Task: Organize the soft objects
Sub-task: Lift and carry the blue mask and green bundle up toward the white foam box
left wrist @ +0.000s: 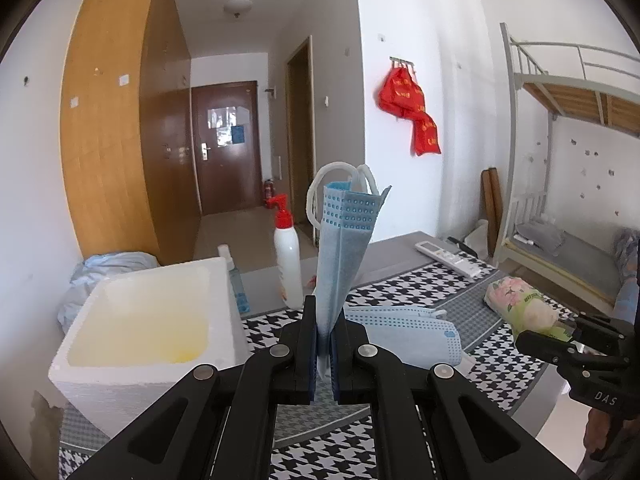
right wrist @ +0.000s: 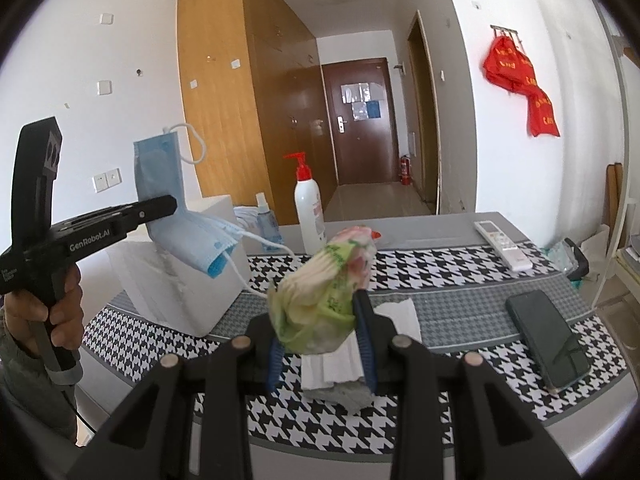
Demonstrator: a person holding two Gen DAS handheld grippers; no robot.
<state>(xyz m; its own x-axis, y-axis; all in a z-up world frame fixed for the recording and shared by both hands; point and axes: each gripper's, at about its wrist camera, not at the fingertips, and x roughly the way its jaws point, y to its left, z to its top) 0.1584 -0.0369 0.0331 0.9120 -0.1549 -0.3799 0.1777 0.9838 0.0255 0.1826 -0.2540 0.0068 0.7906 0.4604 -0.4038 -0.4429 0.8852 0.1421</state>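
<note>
Blue pleated fabric stands up out of the left gripper: its fingers are clamped on a face mask, folded lengthwise, with the white ear loops arching over its top edge. From the right wrist view a second mask seems to hang from the same grip, drooping in front of the foam box with its loops trailing down toward the desk. The right gripper is closed on a tissue pack, a soft green-and-pink floral wrapper that bulges and creases between the fingers, held above the houndstooth cloth.

Judging by the left wrist view, the white foam box looks bare inside, so nothing appears sorted into it yet. More masks lie flat on the desk just beyond the left gripper, and a stack of white tissues lies under the right one. Both held items are lifted but not placed, so I judge the task early, with most of the gathering left
</note>
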